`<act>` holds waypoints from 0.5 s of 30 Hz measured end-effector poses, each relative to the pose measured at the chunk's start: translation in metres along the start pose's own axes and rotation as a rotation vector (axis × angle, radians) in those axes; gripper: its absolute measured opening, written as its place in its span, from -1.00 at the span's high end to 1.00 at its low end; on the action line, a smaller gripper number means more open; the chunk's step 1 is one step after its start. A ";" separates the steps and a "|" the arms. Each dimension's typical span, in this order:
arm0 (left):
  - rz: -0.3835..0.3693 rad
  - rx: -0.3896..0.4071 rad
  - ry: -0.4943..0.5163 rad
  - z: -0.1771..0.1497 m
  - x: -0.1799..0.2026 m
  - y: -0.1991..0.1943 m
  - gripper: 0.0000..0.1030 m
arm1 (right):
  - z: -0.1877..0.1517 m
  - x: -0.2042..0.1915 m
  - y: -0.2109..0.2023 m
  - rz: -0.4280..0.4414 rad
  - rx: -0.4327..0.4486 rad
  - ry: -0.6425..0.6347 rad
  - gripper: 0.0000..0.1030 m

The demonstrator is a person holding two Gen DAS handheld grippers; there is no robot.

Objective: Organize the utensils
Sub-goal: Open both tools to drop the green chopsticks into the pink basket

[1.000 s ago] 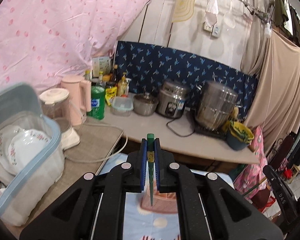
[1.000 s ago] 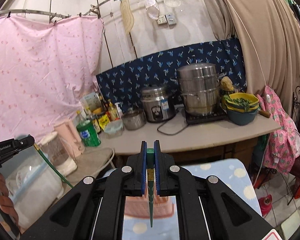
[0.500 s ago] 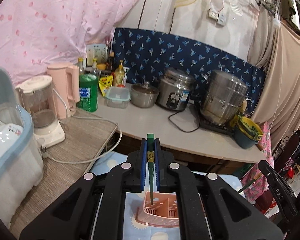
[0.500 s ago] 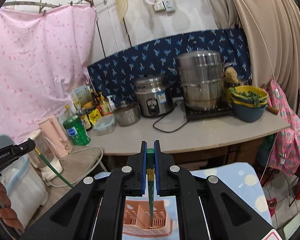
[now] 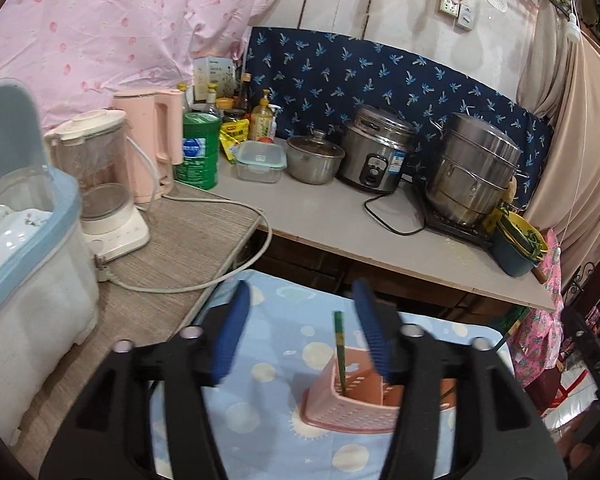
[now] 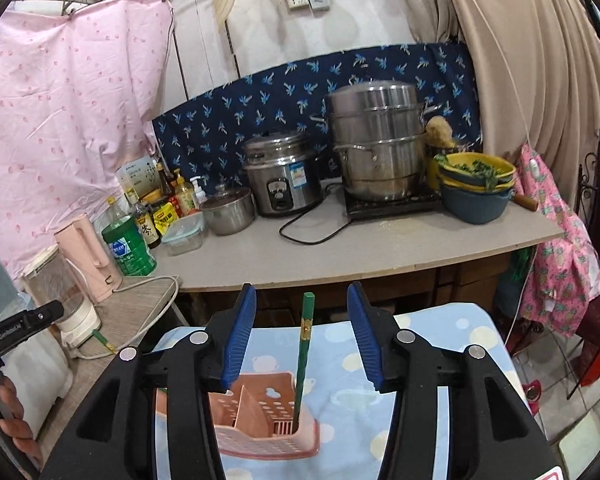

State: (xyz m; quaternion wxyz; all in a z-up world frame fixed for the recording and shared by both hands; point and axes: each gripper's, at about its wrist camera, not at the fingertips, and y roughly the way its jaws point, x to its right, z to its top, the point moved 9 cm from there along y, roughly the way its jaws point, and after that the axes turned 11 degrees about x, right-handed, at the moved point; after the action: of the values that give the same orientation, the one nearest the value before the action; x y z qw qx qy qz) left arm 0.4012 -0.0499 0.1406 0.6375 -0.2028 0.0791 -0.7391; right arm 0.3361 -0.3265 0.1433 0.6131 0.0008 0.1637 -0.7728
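Left gripper (image 5: 300,332): black plastic arms with ribbed blue pads; its jaws are opening, standing well apart, and nothing is being pressed between them. A green chopstick (image 5: 339,350) is showing in the gap, clear of both pads.
Left chopstick: thin, straight and green with a small gold band; it is standing nearly upright in the pink holder (image 5: 352,404), lower end down inside, upper end pointing up and leaning slightly left.
Holder: salmon-pink plastic, box-shaped, with perforated walls and inner dividers; it is sitting on a pale blue cloth (image 5: 272,364) printed with white and cream circles, at the near edge of the scene.
Right gripper (image 6: 302,340): same black arms and blue ribbed pads; its jaws are opening too, with a clear gap on either side of a second green chopstick (image 6: 303,350), so nothing is being gripped.
Right chopstick: slim and tapering, gold-banded below its squared top; long axis close to vertical, tip down in the right-hand compartment of the holder (image 6: 260,420), top tilting slightly right.
Far worktop (image 6: 380,248): flat grey slab carrying a stainless rice cooker (image 6: 282,174) and a stacked steel steamer pot (image 6: 374,140).
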 end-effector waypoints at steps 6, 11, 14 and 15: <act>0.051 -0.007 0.063 -0.021 -0.018 -0.053 -0.43 | 0.000 -0.007 -0.066 0.036 0.004 -0.023 -0.10; 0.033 -0.064 0.096 -0.057 -0.032 -0.094 -0.48 | -0.028 -0.011 -0.124 0.081 -0.049 -0.016 -0.23; 0.043 -0.116 0.102 -0.087 -0.048 -0.117 -0.48 | -0.058 -0.014 -0.156 0.105 -0.105 -0.018 -0.23; 0.046 -0.133 0.098 -0.097 -0.053 -0.123 -0.48 | -0.069 -0.014 -0.165 0.109 -0.126 -0.017 -0.23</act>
State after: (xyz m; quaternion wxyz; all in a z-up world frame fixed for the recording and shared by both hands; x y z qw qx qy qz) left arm 0.2562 0.0095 0.0889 0.6349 -0.2064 0.1635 -0.7263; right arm 0.1690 -0.2635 0.1224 0.6545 -0.0354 0.2067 -0.7264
